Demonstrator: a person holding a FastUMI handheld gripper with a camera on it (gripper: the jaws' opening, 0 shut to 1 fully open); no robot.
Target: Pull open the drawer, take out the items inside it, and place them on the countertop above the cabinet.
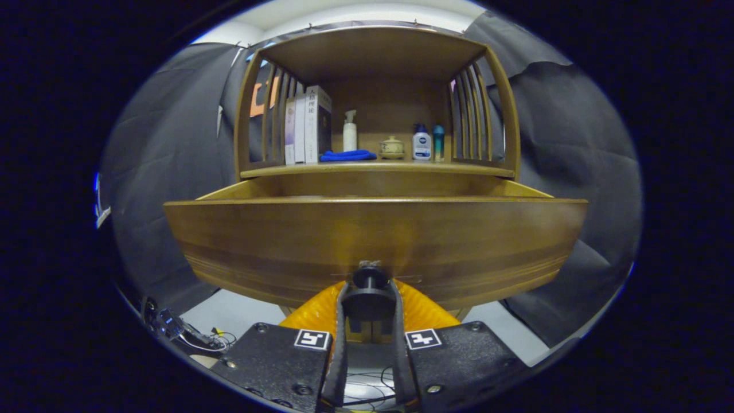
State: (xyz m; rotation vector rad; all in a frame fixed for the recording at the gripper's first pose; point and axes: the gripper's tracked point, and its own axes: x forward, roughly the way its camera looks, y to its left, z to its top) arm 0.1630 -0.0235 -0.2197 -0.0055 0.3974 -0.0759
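Fingers [370, 301] clamped on the knob [370, 276] at the front of the drawer [375, 241] — drawer pulled out below the worktop [378, 169]. Risk: off-axis pull racks the drawer or slips the knob; contents hidden behind its front.

Legible markings, catalogued:
- Tall white book box [317, 123] on the shelf [378, 170]: vertical printed characters on its front, too small to read
- Neighbouring pale book spines [293, 131]: print present, illegible
- White bottle with dark cap [421, 143]: round dark logo on the label, wording unreadable
- Hand-held gripper [370, 301]: two square black-and-white fiducial tags [312, 339], patterns only, no text
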